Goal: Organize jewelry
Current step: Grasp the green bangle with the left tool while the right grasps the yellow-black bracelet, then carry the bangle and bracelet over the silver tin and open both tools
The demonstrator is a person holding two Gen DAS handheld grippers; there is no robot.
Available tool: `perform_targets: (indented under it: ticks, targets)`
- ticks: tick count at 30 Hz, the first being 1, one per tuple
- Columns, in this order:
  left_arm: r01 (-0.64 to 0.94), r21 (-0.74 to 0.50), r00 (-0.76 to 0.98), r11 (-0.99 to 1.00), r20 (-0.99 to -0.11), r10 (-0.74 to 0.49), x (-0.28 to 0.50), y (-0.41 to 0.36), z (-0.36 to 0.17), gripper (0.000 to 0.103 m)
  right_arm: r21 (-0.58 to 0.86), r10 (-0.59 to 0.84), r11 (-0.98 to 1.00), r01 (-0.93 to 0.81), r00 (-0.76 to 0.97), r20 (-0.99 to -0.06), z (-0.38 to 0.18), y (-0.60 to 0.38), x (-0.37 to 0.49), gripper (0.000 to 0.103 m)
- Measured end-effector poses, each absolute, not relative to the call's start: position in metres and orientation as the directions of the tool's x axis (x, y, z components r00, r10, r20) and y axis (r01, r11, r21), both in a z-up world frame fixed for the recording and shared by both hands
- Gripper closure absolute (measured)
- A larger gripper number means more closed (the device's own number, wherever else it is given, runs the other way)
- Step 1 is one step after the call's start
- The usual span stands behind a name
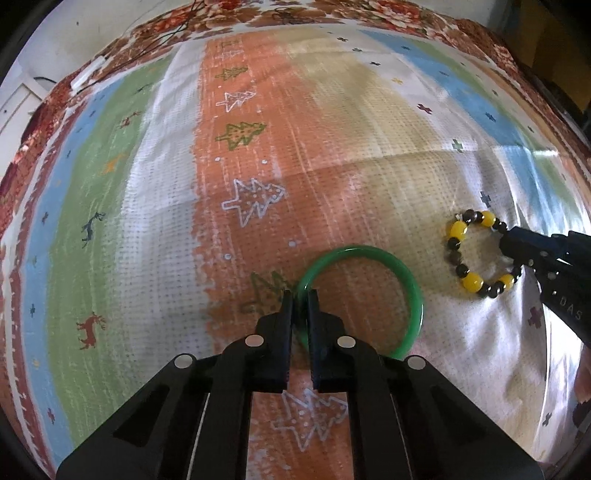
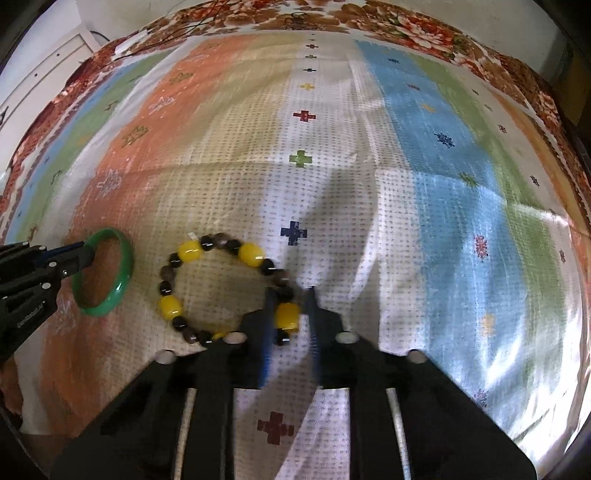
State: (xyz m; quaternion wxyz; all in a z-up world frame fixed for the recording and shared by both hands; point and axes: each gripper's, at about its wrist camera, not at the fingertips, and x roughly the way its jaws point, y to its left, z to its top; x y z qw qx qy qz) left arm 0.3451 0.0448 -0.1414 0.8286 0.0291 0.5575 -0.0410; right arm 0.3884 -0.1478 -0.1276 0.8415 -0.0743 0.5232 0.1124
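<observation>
Work surface covered by a striped cloth [image 1: 236,221]: bands of white, orange, tan, blue and green, printed with small trees, deer and crosses. A fold crease runs across it. Under it, a floral cloth [image 2: 424,26] in red-brown and cream shows along the far edge and both sides. Thin dark cords [image 1: 162,33] lie on the floral cloth at far left, by a small white block [image 1: 86,75]. Beyond the left corner, a white cabinet [image 2: 40,70] with small dark knobs. Pale wall behind. Bright light glares off the cloth at right.
</observation>
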Motion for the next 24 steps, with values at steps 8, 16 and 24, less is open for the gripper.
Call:
perform_targets:
  ticks: [8,16,24]
  targets:
    - [0.055,-0.030,0.406,0.998,-0.913,-0.050,0.339,0.051,-0.117,0.096,0.053,0.170,0.959,-0.280,0.413,-0.895,-0.115,-0.147,0.375,0.091]
    - [0.048,-0.036,0.429,0.998,-0.902,-0.053,0.320,0.052,-0.097,0.096,0.018,0.172,0.955,-0.296,0.503,-0.847,-0.077,-0.140,0.348,0.091]
    - [0.000,-0.057,0.475,0.998,-0.879,-0.050,0.301,0.061,-0.072,0.095,0.023,0.192,0.952,-0.306,0.536,-0.822,-0.053,-0.144,0.328,0.091]
